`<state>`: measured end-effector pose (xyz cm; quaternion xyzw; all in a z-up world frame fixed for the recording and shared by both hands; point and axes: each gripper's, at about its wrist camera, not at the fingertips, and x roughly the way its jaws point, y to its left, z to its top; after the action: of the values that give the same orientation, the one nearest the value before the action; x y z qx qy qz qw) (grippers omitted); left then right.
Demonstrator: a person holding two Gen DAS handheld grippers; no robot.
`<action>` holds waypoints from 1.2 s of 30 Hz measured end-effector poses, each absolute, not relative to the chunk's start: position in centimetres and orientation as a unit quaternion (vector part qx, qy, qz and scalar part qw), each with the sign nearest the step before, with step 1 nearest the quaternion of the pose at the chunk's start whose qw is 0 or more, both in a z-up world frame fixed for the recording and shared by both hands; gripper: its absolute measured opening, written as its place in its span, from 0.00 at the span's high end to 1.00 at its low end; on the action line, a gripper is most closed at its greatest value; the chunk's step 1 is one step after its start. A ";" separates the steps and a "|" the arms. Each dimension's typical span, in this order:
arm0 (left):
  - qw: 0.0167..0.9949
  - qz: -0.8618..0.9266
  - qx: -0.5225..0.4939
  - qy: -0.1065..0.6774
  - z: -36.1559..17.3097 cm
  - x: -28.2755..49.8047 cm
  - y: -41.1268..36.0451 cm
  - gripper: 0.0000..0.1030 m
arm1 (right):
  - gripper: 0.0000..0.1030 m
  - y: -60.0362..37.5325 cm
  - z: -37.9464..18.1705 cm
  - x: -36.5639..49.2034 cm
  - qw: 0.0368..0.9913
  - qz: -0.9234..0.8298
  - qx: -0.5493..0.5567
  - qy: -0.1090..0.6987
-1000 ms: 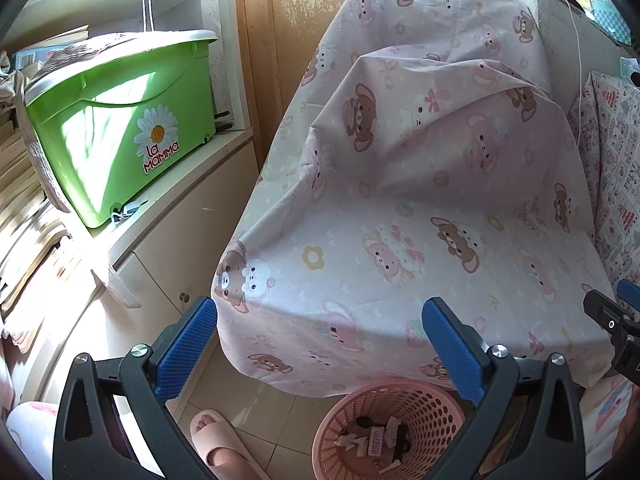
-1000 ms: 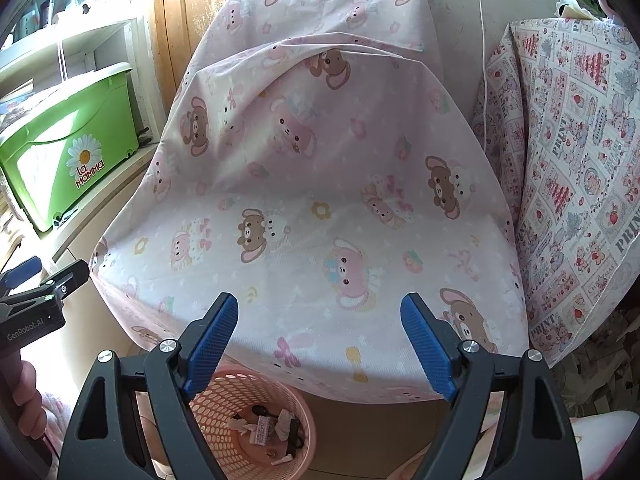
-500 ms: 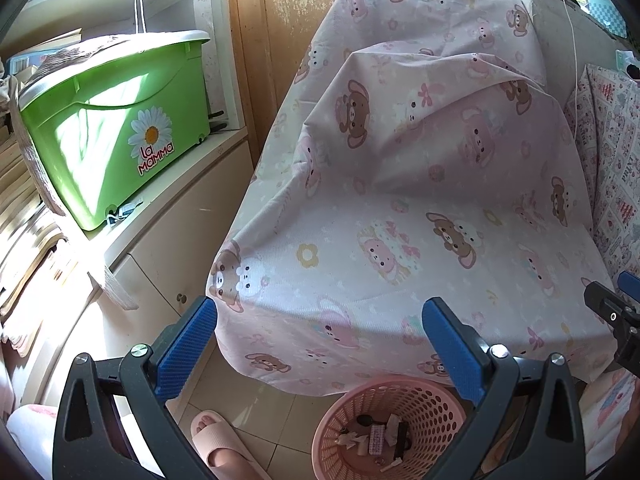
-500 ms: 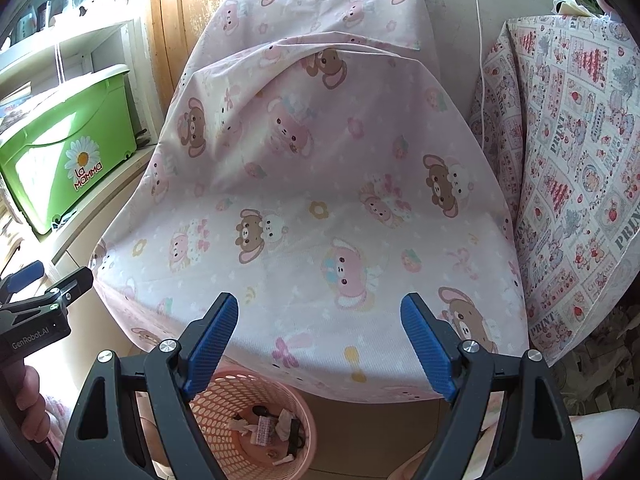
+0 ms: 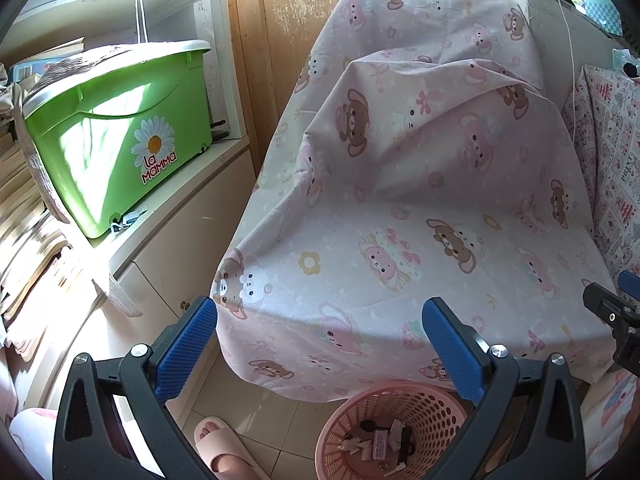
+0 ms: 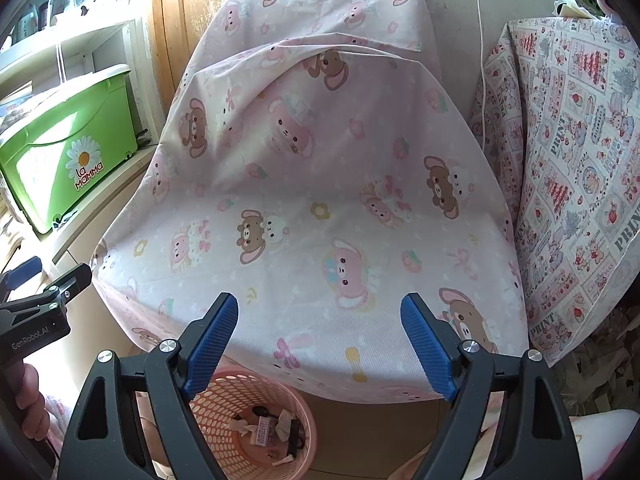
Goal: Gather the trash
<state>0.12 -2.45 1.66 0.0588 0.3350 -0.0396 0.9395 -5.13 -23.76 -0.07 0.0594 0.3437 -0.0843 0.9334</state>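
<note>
Below, at the bottom of both wrist views, sits a pink perforated basket on the tiled floor, holding small scraps of trash: crumpled white paper, a small printed packet and some dark bits. In the right wrist view the same basket appears lower left of centre, partly behind the left finger of that gripper.

Left gripper: its two blue-padded fingers stand wide apart across the lower frame with nothing between them. Right gripper: its fingers are likewise spread wide and hold nothing. Each gripper shows at the edge of the other's view, the left one at the lower left of the right wrist view with a hand wrapped around its handle.

Filling the middle of both views is a pink sheet printed with cartoon bears and rabbits, draped over a bulky piece of furniture; its lower hem hangs just above the basket. At the upper left a green plastic box with a daisy sticker rests on a white shelf. A patchwork-print cloth hangs at the right. A foot in a pink slipper is on the floor, left of the basket
</note>
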 end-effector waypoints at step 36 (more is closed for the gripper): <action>0.945 -0.044 0.055 0.319 2.1 -0.3 -2.4 0.01 | 0.17 -23.9 0.4 -5.2 0.935 -0.086 0.058 0.338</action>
<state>-0.25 -2.36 2.13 0.0553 0.3189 -0.0435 0.9452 -5.24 -23.86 0.35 0.0576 0.3383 -0.0856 0.9354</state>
